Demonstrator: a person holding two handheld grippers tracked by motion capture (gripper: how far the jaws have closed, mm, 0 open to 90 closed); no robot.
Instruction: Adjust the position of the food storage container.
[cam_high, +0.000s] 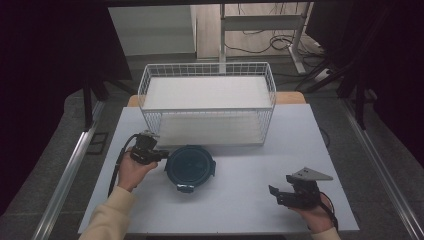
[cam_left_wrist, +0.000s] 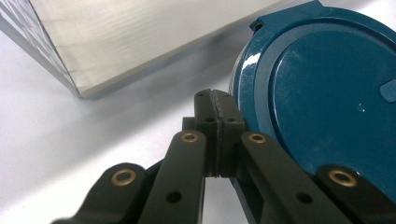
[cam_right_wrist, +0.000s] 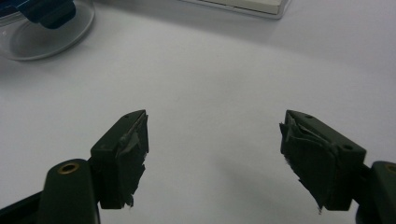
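The round food container with the dark blue clip-on lid (cam_high: 190, 167) sat on the counter (cam_high: 250, 210) left of its middle, just in front of the white wire basket (cam_high: 207, 102) that stood along the far edge. The left gripper (cam_high: 161, 156) lay right at the container's left rim, its jaws pressed together on nothing; the left gripper view showed their closed tips against the lid's edge (cam_left_wrist: 243, 79), though whether they actually touched it I could not tell. It looked as if a nudge or a re-grasp of the container was in hand, with placing it in the basket the likely aim; that would call for parting the jaws and seating them over the rim or a lid clip before any lift. The right gripper (cam_high: 278, 193) rested near the counter's front right corner, well apart from the container, jaws spread wide and holding nothing. The right gripper view added what the high view hid: the torn, ragged padding on its fingers (cam_right_wrist: 130, 149), and the container's clear wall under a blue latch (cam_right_wrist: 46, 11) at its top left corner. The left gripper view gave the lid's glossy raised centre (cam_left_wrist: 327, 107) and the basket's pale base board (cam_left_wrist: 140, 42) close by.
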